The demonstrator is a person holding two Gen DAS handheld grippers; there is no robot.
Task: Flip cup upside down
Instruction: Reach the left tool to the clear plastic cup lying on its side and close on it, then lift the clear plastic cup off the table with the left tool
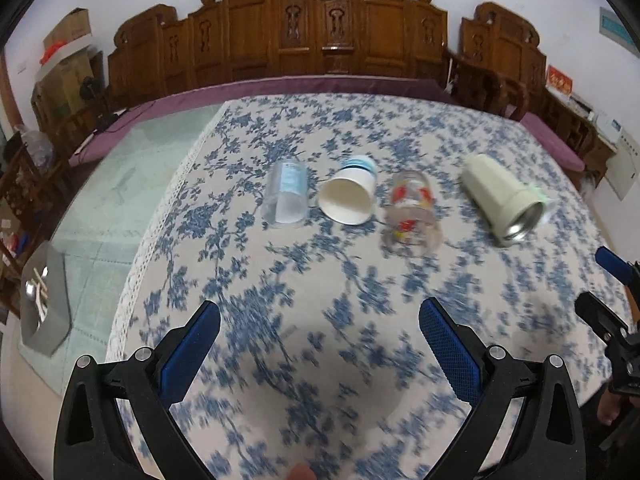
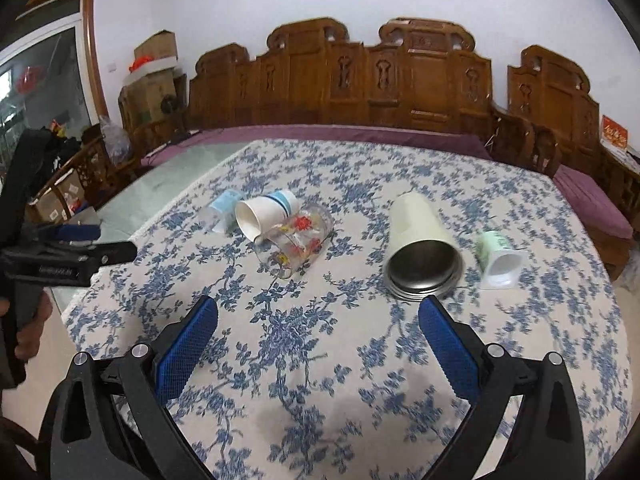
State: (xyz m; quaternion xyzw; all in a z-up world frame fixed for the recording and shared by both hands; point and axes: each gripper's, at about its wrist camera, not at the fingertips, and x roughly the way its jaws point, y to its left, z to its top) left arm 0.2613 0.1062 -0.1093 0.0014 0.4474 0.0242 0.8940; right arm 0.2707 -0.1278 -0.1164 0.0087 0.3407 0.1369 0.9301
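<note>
Approach step: your left tongs and right tongs are both spread, empty. Steel tumbler lies on its side just ahead of the right tongs; straddle its body next.

— What sort of place is this?

— A home, a living or dining room. A carved wooden bench with purple cushions runs along the white wall.

— Anything else homely?

— The table wears a blue flowered tablecloth with a lace edge. Cardboard boxes are stacked in the corner beside a small fan, and a red card stands on a side cabinet. Several cups lie tipped over on the cloth.
</note>
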